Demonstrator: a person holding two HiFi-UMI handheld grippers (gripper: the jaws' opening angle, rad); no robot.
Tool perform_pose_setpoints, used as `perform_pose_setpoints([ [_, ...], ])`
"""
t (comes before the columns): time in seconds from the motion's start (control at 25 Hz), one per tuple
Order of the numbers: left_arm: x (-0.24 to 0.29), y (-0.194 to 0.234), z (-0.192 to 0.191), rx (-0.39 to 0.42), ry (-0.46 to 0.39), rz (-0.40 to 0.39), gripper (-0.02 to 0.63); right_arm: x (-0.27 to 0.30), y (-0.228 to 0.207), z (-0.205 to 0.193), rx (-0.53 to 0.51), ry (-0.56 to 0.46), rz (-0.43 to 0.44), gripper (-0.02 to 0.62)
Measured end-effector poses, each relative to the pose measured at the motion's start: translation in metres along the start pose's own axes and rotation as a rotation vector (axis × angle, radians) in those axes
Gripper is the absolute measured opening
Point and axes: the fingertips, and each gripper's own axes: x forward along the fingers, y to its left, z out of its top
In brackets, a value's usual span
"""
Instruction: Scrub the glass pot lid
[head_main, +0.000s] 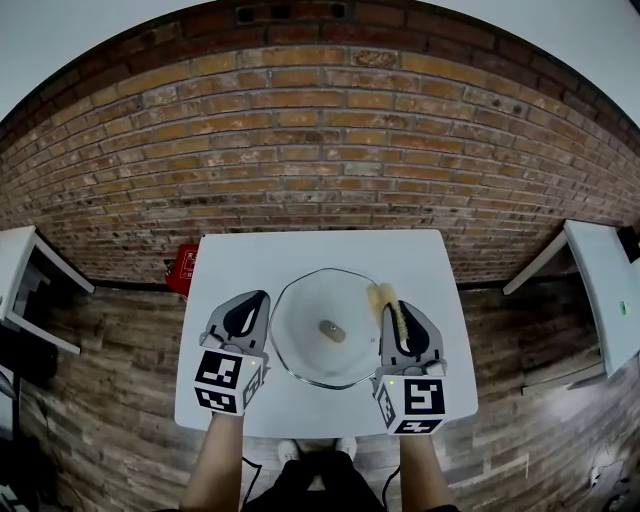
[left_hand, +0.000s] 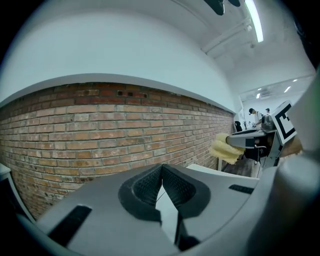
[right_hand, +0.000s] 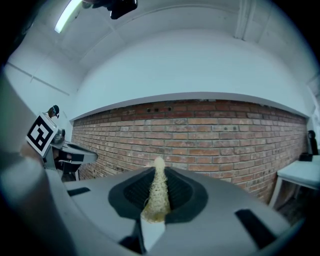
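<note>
Lid: the round clear glass pot lid (head_main: 312, 345), with a metal rim and a small knob in the middle, lies flat near the centre of the white square table (head_main: 300, 255), between the two tools.
Left gripper (head_main: 258, 297): just beside the lid's left edge; its dark ribbed pads (left_hand: 150, 186) are pressed together with nothing between them.
Right gripper (head_main: 395, 305): at the lid's right edge, jaws clenched on a pale yellow fibrous scrubbing pad (right_hand: 158, 197), which pokes out past the tips over the rim.
Contact: from where I stand, I can't tell whether the pad touches the glass yet; both tools point nearly level towards the red brick wall (head_main: 320, 130).
Step in hand: looks like the approach, with the scrubber gripped and the lid not yet steadied.
Next move: probably tip the pad down onto the glass and rub across it. The left tool would need to open and pin the rim or knob.
Risk: a loose lid on a smooth tabletop may slide or spin under the strokes.
</note>
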Motion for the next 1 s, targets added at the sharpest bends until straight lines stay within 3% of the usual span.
perform_pose_setpoints([
  [1.0,0.014,-0.001,-0.107,-0.086,0.18,0.023,0.011,0.014,0.012,-0.095,0.054,0.162,0.042,0.058],
])
